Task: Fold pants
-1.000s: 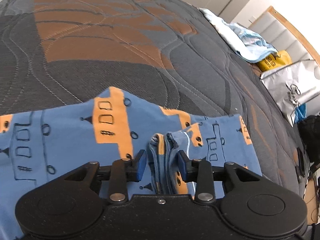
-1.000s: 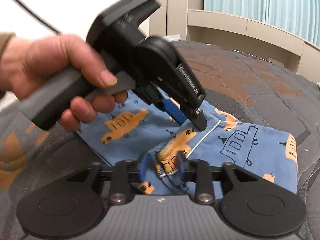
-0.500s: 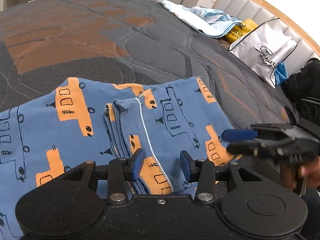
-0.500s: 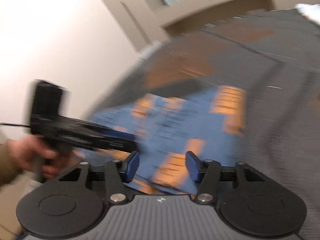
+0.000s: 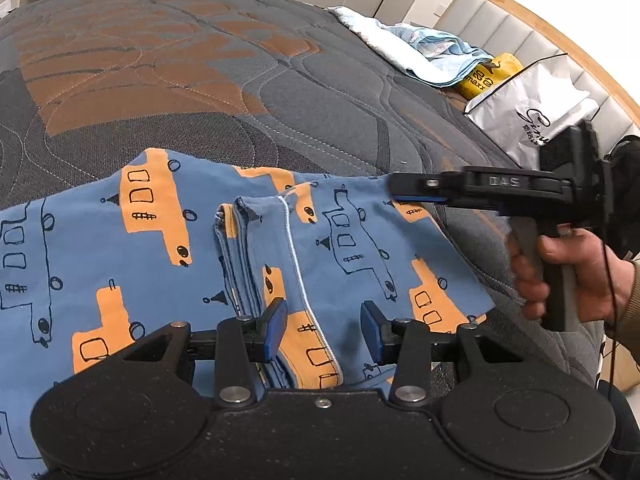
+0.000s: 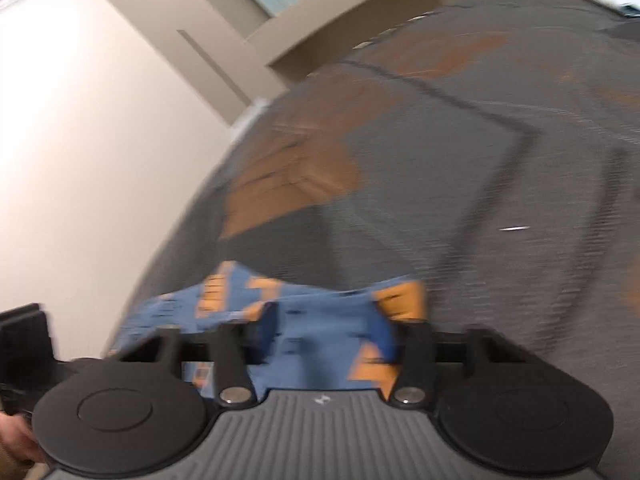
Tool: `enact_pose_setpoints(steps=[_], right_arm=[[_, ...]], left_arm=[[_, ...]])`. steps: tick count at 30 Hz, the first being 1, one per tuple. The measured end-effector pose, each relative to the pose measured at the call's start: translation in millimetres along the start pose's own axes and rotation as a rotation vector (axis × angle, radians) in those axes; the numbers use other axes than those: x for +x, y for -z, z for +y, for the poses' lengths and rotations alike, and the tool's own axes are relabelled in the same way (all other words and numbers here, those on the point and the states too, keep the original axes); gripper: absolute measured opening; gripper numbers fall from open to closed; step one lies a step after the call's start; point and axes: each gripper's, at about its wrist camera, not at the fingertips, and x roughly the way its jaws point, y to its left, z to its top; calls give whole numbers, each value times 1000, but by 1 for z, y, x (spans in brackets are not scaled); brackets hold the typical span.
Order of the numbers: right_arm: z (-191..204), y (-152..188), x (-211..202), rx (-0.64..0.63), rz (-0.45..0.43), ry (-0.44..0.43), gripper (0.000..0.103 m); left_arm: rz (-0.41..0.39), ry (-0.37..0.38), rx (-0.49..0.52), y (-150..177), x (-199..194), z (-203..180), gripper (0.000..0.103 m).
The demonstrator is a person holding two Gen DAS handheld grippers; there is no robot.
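Blue cotton pants with orange truck print (image 5: pixel 168 264) lie flat on the grey-and-orange quilted bed (image 5: pixel 200 92), near its front edge, already folded at least once: a layered folded edge with a white seam line runs up the middle in the left wrist view. Left tongs (image 5: pixel 324 330) hover just over that folded edge, blue pads spread, fabric below and between them but not pinched. Right tongs (image 5: pixel 394 192), held in a person's hand (image 5: pixel 576 276), reach in from the bed's right side at the pants' far right corner. In the blurred right wrist view the right tongs (image 6: pixel 328 334) have cloth between the pads and the jaws are closing; can't tell if they already bite, looks not yet pressed.

Step, as I judge it: regrasping for the next fold. Next move calls for both tongs to pinch all layers at the right-hand end, lift together and carry it across toward the left, keeping the stacked layers from sliding.

Clutter at the bed's far right corner: light blue crumpled cloth (image 5: pixel 416 48), yellow packet (image 5: pixel 488 76), white paper bag (image 5: pixel 532 116).
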Motion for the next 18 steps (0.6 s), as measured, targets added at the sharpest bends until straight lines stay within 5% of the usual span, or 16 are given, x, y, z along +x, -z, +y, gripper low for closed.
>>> enact_pose_setpoints(steps=[2, 3, 6, 10, 14, 18], right_arm=[[9, 7, -16, -54, -29, 1, 66], [17, 13, -22, -101, -19, -10, 70], [30, 36, -23, -207, 62, -5, 71], [23, 57, -42, -291, 70, 199, 67], [30, 64, -73, -283, -14, 181, 90], [49, 60, -73, -346, -17, 179, 101]], left_arm=[[-2, 2, 2, 0, 1, 1, 45], [-5, 3, -1, 1, 2, 1, 45], [-11, 0, -11, 3, 1, 1, 46], [-10, -9, -25, 1, 1, -1, 49], [-12, 10, -35, -1, 0, -4, 69], [-35, 0, -47, -2, -4, -14, 98]])
